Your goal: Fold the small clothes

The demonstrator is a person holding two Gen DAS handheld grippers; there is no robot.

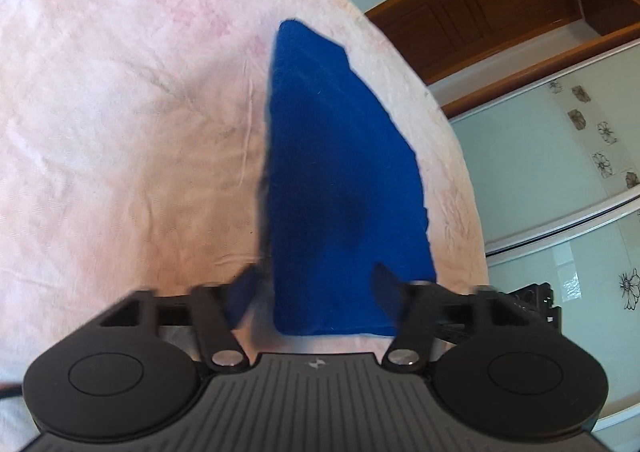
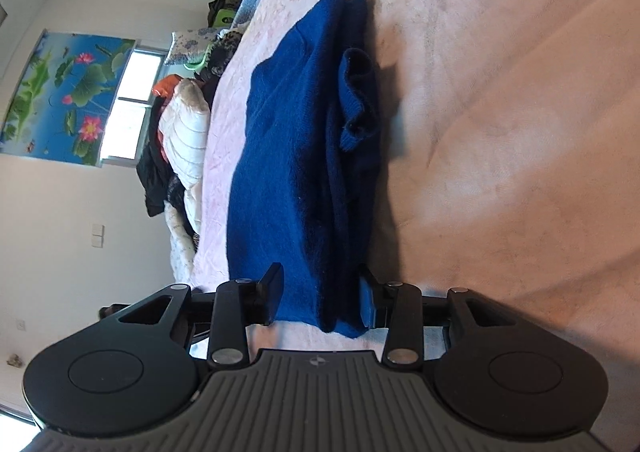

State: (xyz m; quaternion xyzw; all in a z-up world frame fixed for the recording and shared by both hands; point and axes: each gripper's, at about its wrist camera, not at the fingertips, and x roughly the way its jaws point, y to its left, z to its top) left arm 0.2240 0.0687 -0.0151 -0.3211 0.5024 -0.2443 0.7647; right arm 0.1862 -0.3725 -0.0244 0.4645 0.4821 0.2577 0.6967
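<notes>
Right wrist: pink bedspread, lotus poster, window beyond.

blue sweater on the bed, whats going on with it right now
A person is folding a blue sweater on a bed covered by a pink sheet, using a handheld tool in each hand. The sweater lies folded into a long narrow stack, with a ribbed cuff bunched on top. The left tool and the right tool each sit at one end of the stack with their jaws apart, the cloth between them but not pinched. A pile of other clothes waits at the bed's far side.
</notes>
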